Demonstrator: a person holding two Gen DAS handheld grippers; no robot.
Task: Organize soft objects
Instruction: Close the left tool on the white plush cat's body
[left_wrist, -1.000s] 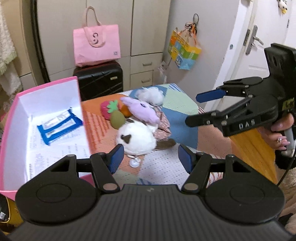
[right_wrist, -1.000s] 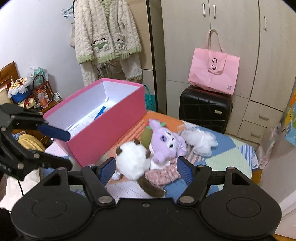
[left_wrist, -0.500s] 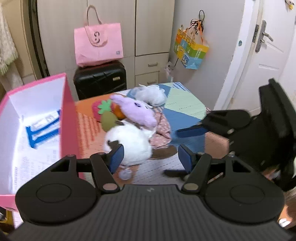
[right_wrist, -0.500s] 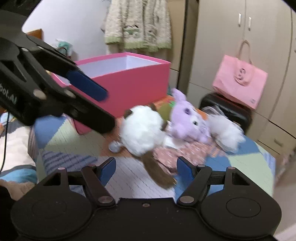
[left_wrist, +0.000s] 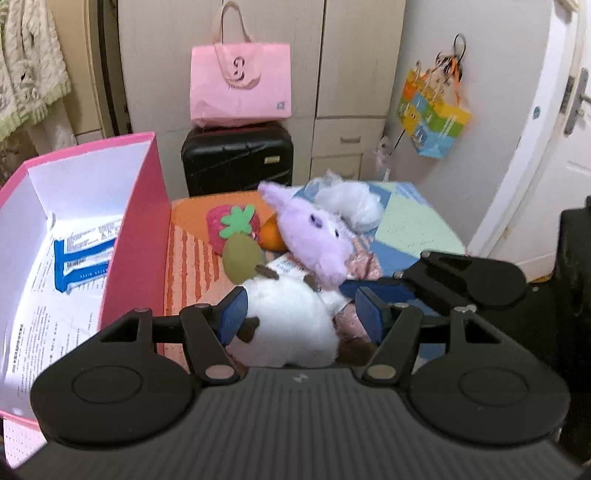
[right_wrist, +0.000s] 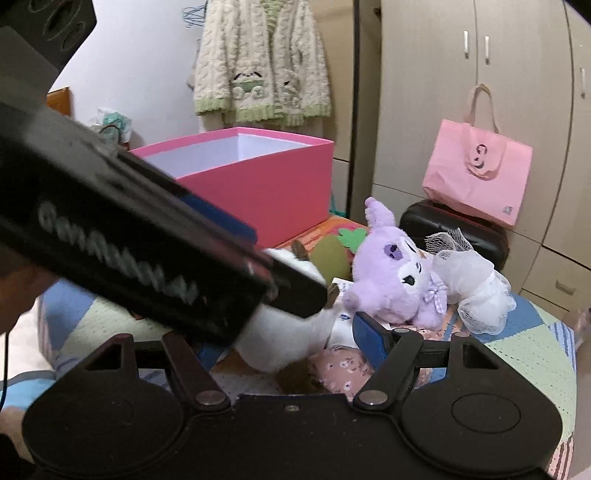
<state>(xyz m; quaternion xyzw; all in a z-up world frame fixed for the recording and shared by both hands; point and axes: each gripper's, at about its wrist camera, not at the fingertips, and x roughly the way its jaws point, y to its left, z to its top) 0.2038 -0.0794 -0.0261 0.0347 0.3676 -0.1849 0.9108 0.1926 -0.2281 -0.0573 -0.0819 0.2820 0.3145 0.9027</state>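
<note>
**Both grippers down at the white plush**

Since a second ago both grippers have dropped toward the toy pile, and the white plush now fills the gap ahead of each.

Nearest in the left wrist view, the left gripper stands released at lower centre, its blue pads either side of the white plush; the left pad is just beside the fur, and I cannot tell whether it touches. The right gripper reaches in from the right edge, its tips at the plush's right side.

In the right wrist view the right gripper is also unclenched: the right pad is clear of the toy, while the left pad is hidden behind the left gripper, which crosses the frame from upper left.

Just beyond the white plush lie a green toy, a strawberry and a purple bunny, touching one another on the quilt. A white netted toy sits behind the bunny.

At the left stands the pink box, open, with printed paper inside. Farther back, a pink bag rests on a black suitcase.
</note>
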